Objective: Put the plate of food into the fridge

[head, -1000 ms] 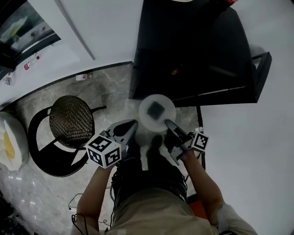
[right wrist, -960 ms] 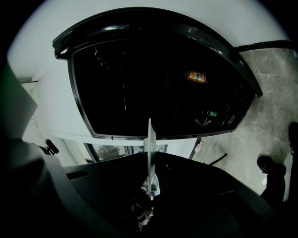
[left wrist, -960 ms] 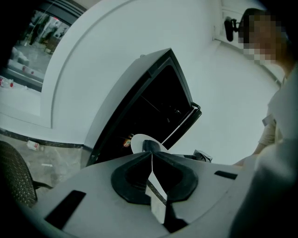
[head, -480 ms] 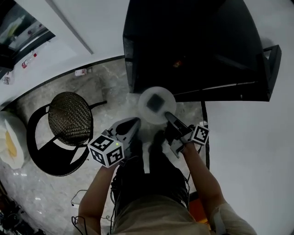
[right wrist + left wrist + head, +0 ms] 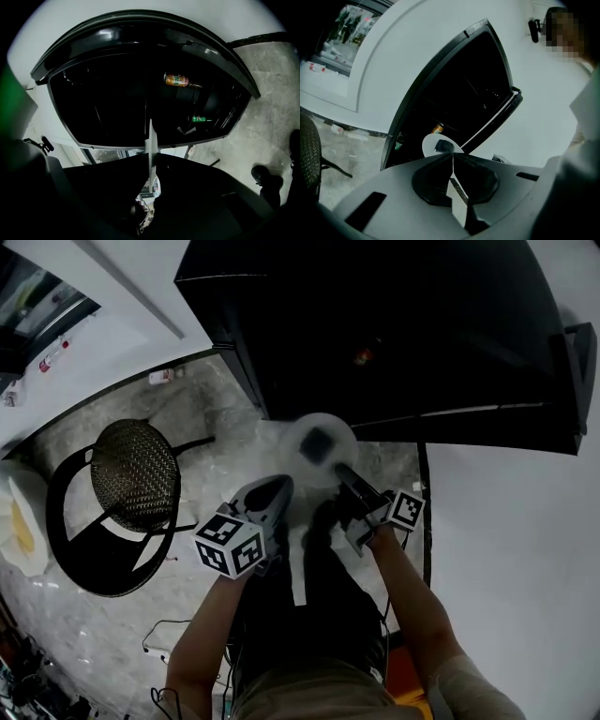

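Note:
A white plate (image 5: 323,432) carrying a dark piece of food (image 5: 319,443) hangs level just in front of the open black fridge (image 5: 394,324). My right gripper (image 5: 343,472) is shut on the plate's near rim. In the right gripper view the plate (image 5: 150,136) shows edge-on, clamped between the jaws of the right gripper (image 5: 150,154). My left gripper (image 5: 274,491) sits just left of the plate, apart from it. Its jaws meet with nothing between them in the left gripper view (image 5: 452,156), where the plate (image 5: 431,143) shows just beyond them.
Inside the dark fridge lie a can (image 5: 177,80) and a green-labelled item (image 5: 201,119). The fridge door (image 5: 574,371) stands open at the right. A black wicker chair (image 5: 131,474) stands on the marble floor at the left, and a small bottle (image 5: 161,377) lies by the wall.
Both grippers and the plate have sunk lower and come closer to the fridge opening, which now fills more of the head view. The grip on the plate is unchanged.

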The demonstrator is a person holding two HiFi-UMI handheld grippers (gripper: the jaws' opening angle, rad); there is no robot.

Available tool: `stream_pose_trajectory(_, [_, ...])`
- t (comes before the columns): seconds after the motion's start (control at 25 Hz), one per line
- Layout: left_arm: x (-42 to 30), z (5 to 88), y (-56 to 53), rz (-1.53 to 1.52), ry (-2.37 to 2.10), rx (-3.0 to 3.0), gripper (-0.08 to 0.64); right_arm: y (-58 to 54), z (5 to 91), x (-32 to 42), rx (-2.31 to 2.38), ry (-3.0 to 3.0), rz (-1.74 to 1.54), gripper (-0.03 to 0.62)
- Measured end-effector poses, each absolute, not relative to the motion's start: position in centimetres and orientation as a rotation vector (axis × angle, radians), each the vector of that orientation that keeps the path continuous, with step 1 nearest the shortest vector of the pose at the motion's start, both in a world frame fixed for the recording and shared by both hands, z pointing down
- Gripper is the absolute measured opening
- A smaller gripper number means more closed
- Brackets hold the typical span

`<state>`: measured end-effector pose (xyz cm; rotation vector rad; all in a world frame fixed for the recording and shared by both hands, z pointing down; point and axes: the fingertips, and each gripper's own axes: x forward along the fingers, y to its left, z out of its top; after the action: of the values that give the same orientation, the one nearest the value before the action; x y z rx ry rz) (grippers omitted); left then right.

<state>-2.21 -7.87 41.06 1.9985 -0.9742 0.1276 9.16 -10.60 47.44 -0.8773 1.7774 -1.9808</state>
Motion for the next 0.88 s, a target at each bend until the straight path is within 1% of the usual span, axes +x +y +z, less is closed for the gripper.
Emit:
stream_pose_trajectory(0.12, [-1.4, 42.6, -7.7, 0.135, -0.977, 1.996, 0.012, -10.9, 48.8, 10.4, -0.886, 1.778, -1.98, 0.029])
stream_pose_trajectory(0.32, [-0.8, 44.4, -8.3, 0.028, -1.025, 1.949, 0.012, -11.1, 50.2, 11.7, -0.885, 1.765, -1.973, 0.029])
stream_pose_trajectory(0.52, [1.0, 46.8, -8.5, 0.084, -0.99, 1.959, 0.012, -11.7, 52.2, 12.9, -0.893, 1.785, -1.979, 0.029])
stream_pose_trajectory(0.88, [1.0, 50.7, -8.7, 0.105, -0.985, 1.943, 0.012, -12.0, 55.3, 13.6, -0.897, 1.774, -1.958, 0.029])
